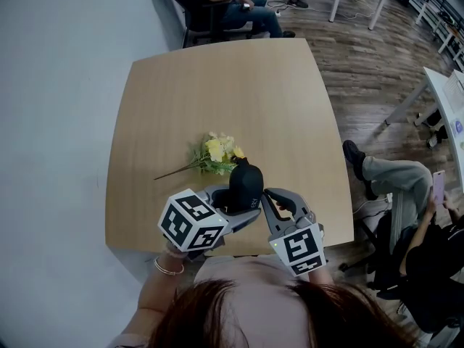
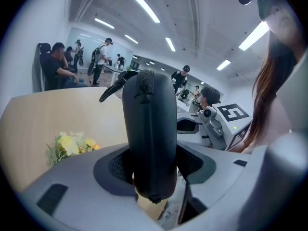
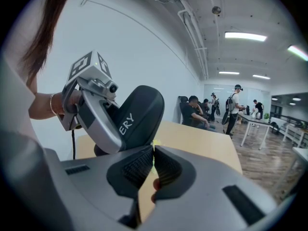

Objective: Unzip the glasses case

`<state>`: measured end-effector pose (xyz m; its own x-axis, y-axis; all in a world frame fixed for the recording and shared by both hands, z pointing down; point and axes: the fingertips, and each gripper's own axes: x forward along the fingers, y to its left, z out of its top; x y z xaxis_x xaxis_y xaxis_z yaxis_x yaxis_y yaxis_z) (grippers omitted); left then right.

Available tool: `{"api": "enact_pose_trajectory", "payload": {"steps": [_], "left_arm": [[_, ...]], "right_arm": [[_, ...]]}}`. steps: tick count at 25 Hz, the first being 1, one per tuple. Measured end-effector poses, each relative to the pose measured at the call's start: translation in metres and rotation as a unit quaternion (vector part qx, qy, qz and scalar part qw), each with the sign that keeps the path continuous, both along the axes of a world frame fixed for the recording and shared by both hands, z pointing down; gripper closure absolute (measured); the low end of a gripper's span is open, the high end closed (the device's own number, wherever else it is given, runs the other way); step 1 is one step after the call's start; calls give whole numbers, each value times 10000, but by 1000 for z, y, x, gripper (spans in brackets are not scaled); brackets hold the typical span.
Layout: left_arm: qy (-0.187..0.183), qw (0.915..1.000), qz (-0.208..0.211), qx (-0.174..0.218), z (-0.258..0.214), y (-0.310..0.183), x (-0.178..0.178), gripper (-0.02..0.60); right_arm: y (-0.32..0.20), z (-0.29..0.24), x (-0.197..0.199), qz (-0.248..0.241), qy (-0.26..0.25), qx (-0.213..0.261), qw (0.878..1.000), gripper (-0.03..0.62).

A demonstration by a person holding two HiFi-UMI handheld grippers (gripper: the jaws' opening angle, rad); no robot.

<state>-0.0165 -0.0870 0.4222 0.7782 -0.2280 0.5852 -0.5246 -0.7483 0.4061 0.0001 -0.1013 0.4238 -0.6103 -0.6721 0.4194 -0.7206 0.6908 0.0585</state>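
Holding things up over the near edge of the table (image 1: pixel 239 93): the left hand (image 1: pixel 174 251), a thin bracelet (image 1: pixel 168 268) on its wrist, has the left gripper (image 1: pixel 233 207) angled in from the left toward the middle. Its jaws are clamped on the lower end of the glasses case (image 1: pixel 246 183), one pad on each flat side, so the case stands upright with its narrow zipped edge toward the gripper's camera. The case sits just on the near side of the flowers (image 1: pixel 216 153). The right gripper (image 1: pixel 270 198) comes in from the near right, tips just beside the case. In its own view its ribbed pads are pressed together with only a hairline gap, and I can't see anything caught between them.

Materials: both grippers are smooth grey plastic with black textured pads, each with a black-and-white marker cube (image 1: pixel 192 220). The case is a matte black, rounded hard shell. A zipper (image 2: pixel 147 83) runs up its edge, and a black pull tab (image 2: pixel 113 88) sticks out to the left at the top. The table is pale wood-look laminate with rounded corners. The flowers are yellow with green leaves and a long thin stem.

Writing: the right gripper view shows white letters "ERY" (image 3: pixel 126 123) on the side of the case; the rest is hidden behind the left gripper's jaw.
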Motion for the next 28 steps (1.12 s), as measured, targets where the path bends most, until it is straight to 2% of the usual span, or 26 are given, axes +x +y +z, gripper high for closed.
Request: {"api": "enact_pose_trajectory", "payload": {"steps": [15,28], "left_arm": [[-184,9997,106,-132,10,1,-2,333],[-423,9979,416,-267,21,5,0,333]], "right_arm": [[-7,0,1,-43,56,-6,10000,576],[-12,2,5,69,127,-13,9999,576]]}}
